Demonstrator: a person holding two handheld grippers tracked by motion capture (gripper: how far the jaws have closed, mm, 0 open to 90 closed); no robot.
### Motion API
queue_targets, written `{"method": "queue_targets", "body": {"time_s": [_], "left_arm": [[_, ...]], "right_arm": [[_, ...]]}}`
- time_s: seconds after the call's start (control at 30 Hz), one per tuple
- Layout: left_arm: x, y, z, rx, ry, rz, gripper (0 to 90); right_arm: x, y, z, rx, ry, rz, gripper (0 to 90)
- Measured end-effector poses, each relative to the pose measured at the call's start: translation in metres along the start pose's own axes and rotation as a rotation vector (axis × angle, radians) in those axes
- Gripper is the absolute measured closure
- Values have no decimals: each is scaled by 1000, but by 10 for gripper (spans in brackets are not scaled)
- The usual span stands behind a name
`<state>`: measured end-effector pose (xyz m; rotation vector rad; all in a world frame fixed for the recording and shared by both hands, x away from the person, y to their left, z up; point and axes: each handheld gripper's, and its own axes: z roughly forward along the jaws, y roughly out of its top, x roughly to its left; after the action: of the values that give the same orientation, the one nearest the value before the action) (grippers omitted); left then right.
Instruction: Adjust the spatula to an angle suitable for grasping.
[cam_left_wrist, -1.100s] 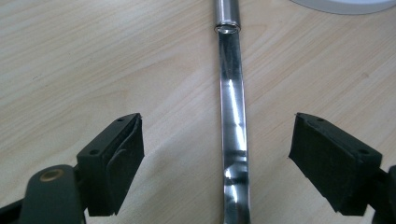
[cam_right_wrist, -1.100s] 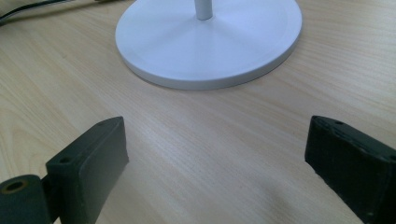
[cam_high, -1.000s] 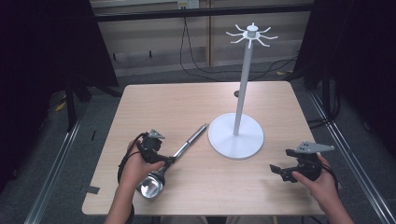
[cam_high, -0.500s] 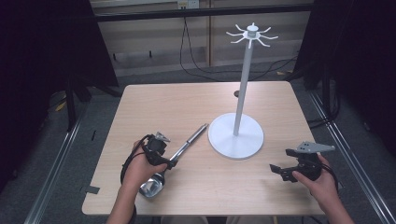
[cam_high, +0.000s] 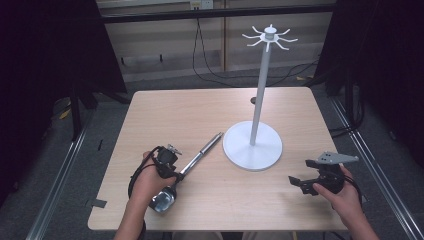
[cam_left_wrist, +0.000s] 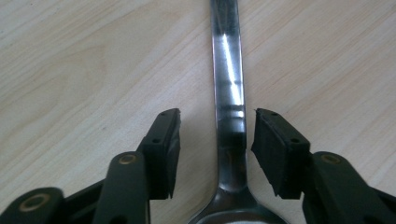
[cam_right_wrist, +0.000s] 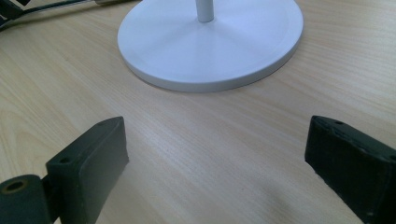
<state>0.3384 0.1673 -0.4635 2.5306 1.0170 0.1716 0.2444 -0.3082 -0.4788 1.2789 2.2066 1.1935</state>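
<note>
Already the left tongs (cam_left_wrist: 217, 135) straddle the ladle (cam_left_wrist: 229, 93), jaws apart either side of its handle, which runs straight ahead; the right tongs (cam_right_wrist: 219, 168) gape empty, well apart.

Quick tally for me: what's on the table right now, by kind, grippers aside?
Shiny metal ladle with a long handle, lying flat: 1
White hook stand with round base and tall pole: 1
Total: 2
</note>
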Motion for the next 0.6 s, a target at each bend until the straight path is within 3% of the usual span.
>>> {"method": "queue_targets", "body": {"time_s": [0.33,0.5,0.6], "left_arm": [[-3,2,6,34,-28,-49,654],[-5,4,10,63,-33,-46,727],[-5,5,10,62,-34,-73,741]], "right_arm": [[1,0,1,4,1,-7,52],[1,0,1,2,3,-10,52],[1,0,1,-3,4,-8,52]]}}
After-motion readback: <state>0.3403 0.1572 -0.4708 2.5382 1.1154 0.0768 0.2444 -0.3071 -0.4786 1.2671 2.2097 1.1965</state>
